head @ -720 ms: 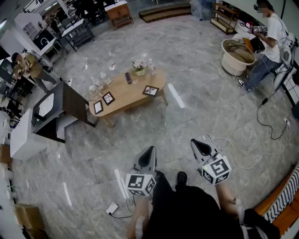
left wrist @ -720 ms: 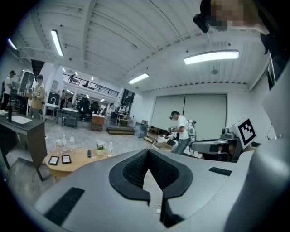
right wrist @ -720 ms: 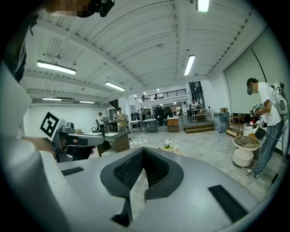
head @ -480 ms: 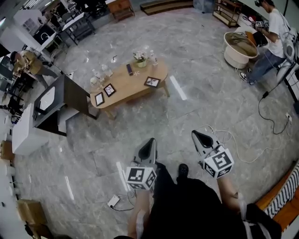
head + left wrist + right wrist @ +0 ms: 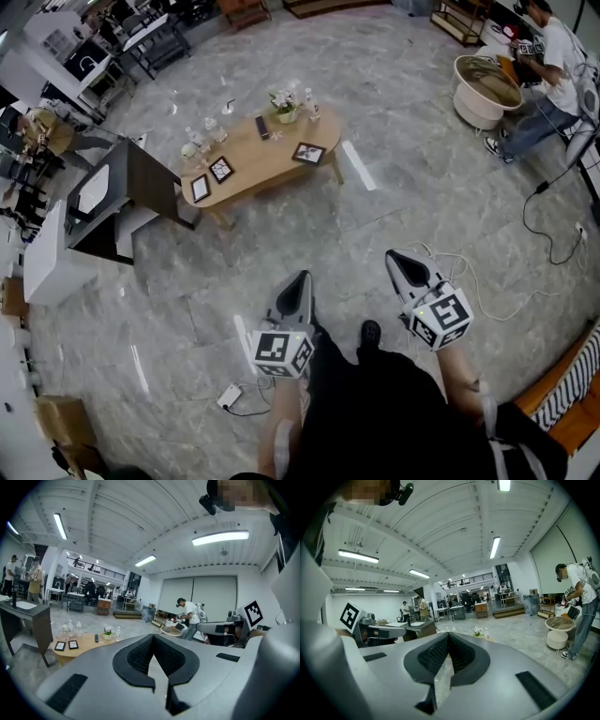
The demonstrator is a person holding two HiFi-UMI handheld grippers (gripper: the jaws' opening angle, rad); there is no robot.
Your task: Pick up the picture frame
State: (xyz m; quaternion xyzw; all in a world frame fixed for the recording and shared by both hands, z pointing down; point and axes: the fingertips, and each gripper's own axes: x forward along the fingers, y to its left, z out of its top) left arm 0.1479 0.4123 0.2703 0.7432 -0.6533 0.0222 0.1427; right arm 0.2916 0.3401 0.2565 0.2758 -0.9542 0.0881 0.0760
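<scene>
Oval table [image 5: 267, 169] w/ three picture frames [image 5: 308, 153] sits higher in head view than before; open marble floor [image 5: 281, 239] lies btwn it and left gripper [image 5: 301, 277], right gripper [image 5: 395, 256], both w/ jaws pressed together, empty.

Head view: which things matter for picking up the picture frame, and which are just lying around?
Job: picture frames, the wooden table they sit on, left gripper and right gripper, both shut and empty.
Lying about: flower pot, water bottles, dark desk, white tub, floor cable.
</scene>
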